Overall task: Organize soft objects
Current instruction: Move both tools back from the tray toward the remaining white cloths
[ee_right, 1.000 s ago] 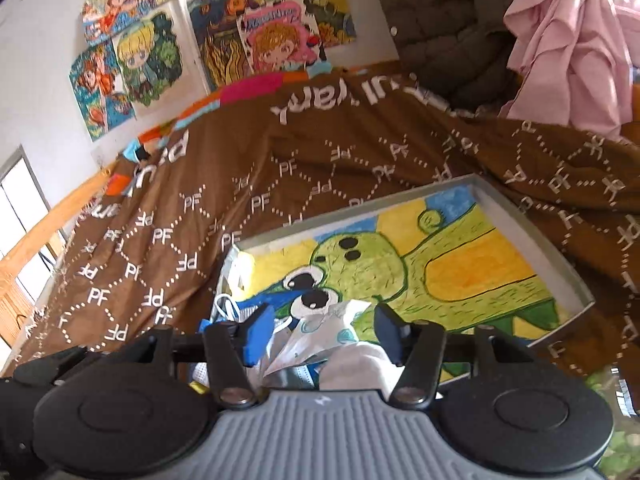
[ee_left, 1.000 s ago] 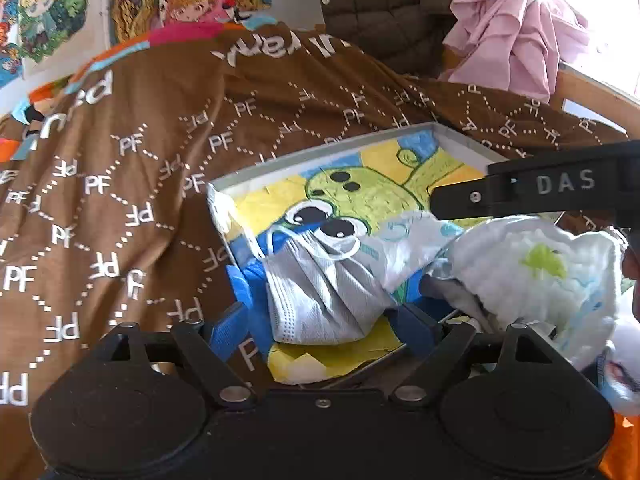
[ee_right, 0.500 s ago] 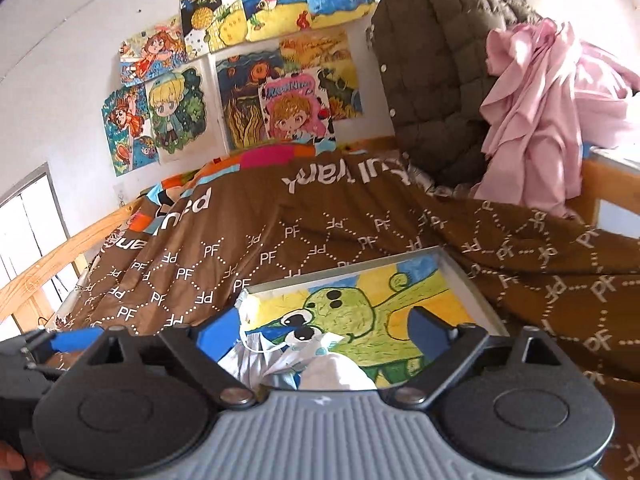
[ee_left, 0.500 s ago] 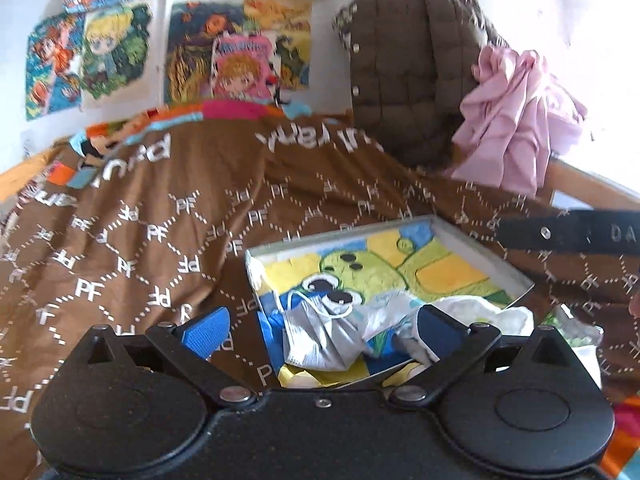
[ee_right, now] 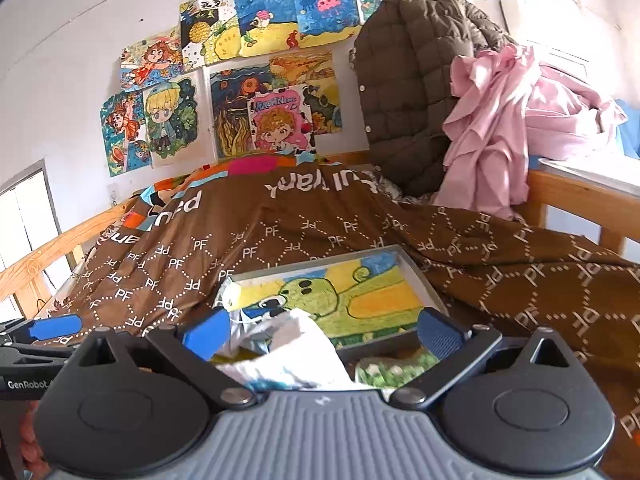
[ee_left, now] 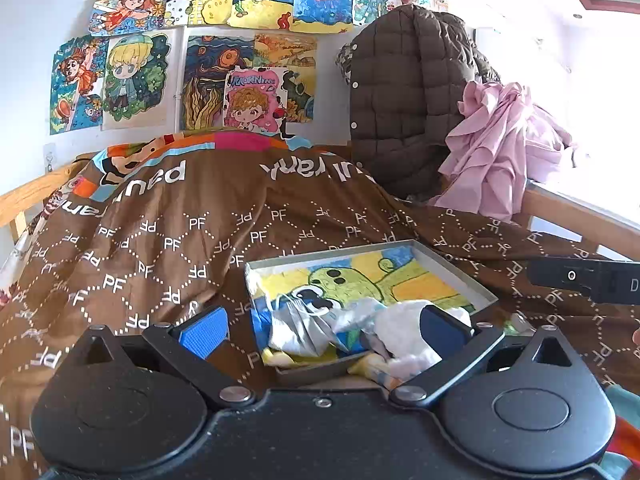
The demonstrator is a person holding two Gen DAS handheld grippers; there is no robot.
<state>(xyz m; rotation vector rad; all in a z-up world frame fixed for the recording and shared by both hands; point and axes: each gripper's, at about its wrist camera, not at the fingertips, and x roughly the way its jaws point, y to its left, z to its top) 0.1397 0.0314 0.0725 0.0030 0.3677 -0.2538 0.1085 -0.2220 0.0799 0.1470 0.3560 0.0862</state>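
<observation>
Left claw (ee_left: 322, 330): blue-padded fingers spread wide, released, nothing between them; raised above the near end of the tray.

Right claw (ee_right: 320, 330): fingers likewise spread wide, released, raised over the near edge of the tray.

Tray (ee_left: 460, 270): shallow grey-rimmed box lid lined with a crayon drawing of a green cartoon creature on yellow and blue; lies on the bed, on the brown quilt (ee_left: 160, 240) printed with white "PF" lettering.

Grey face mask (ee_left: 300, 324): crumpled, ear loop showing, at the near left end of the tray.

White soft item (ee_left: 400, 328): bunched, just beside the mask at the near right corner of the tray, partly spilling over the rim. In the right wrist view a white folded piece (ee_right: 296, 348) sits at the tray's near edge.

Green-patterned packet (ee_right: 396, 368): beside the tray, outside its rim; blurred.

Background: brown quilted jacket (ee_left: 404, 92) and pink garment (ee_left: 500, 148) draped over the wooden bed rail; children's drawings (ee_left: 240, 52) on the wall.
</observation>
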